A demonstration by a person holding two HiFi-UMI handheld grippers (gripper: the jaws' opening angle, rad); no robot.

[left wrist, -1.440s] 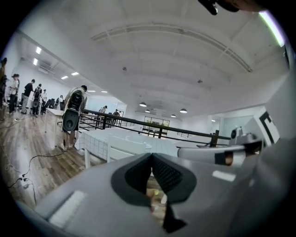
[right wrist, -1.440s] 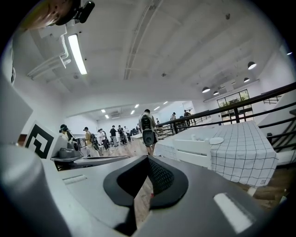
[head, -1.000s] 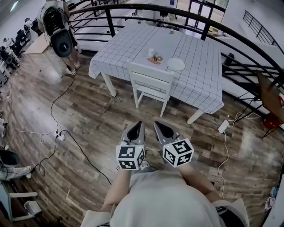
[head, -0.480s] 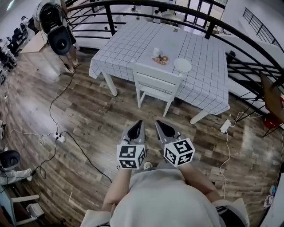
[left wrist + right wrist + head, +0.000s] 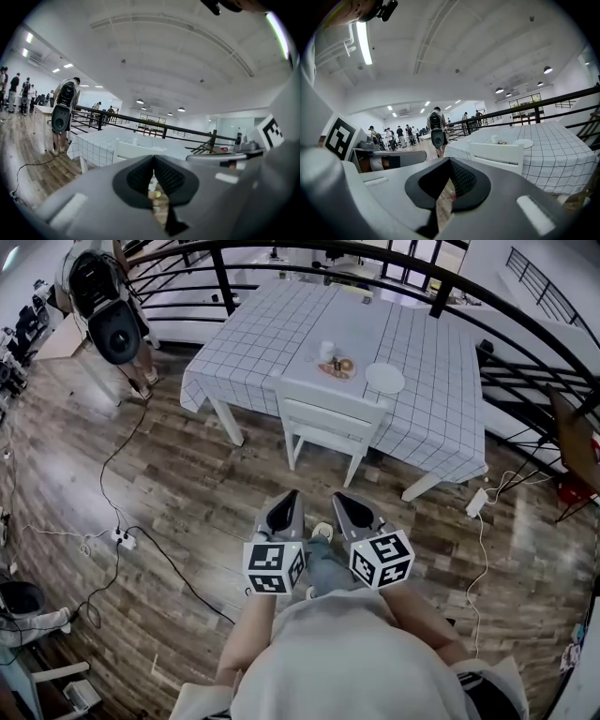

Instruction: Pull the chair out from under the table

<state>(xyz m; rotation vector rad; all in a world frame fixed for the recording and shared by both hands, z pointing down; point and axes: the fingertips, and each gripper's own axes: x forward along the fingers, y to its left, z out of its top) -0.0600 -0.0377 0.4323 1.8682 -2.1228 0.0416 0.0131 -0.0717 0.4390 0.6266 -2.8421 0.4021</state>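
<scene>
White wooden slat-back chair (image 5: 328, 418) is sitting tucked under the white grid-cloth table (image 5: 272, 324), upper centre. Left gripper (image 5: 292, 500) and right gripper (image 5: 340, 502) are hovering well short of it, jaws together, empty. Suggest opening both, clamping the top rail evenly, pulling straight back.

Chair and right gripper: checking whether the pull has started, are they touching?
Apart. The head view shows a stretch of wooden floor between the shut right gripper and the white chair, which stands at the table.
</scene>
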